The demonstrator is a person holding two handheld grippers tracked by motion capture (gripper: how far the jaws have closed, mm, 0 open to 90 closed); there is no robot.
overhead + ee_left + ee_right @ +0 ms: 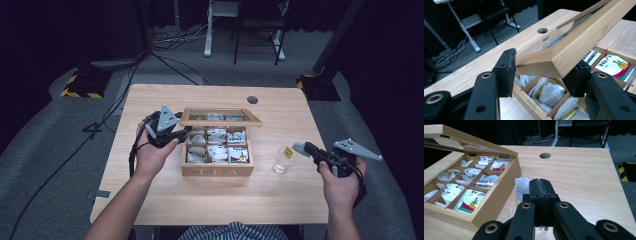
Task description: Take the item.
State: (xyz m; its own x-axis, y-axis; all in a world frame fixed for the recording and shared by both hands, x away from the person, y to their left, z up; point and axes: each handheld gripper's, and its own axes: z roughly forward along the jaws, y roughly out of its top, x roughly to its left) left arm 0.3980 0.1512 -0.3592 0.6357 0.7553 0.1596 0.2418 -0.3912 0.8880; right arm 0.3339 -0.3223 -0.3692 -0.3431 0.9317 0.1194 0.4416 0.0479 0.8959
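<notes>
**Tea box lid being held ajar by left gripper; tea bag being held over cup**

A wooden tea box (pixel 217 165), lettered "TEA" on its front wall, is being observed at the middle of the table (pixel 165 200). Its long axis is running across the table, the lettered front facing the person. The glass-paned lid (pixel 584 35), hinged along the far edge, is being held part-raised. The left gripper (pixel 544 72) is being kept spread, its jaws straddling the lid's near-left corner; a firm grasp cannot be confirmed. The right gripper (pixel 540 195) is being held clenched, apparently on a tea bag (pixel 522 185) above a clear cup (pixel 285 160) standing just right of the box.

Risks being noted: the lid is judged liable to slip off the jaws and drop shut, since it is merely being propped at one corner. The light cup is judged liable to be tipped if brushed by the right gripper.
</notes>
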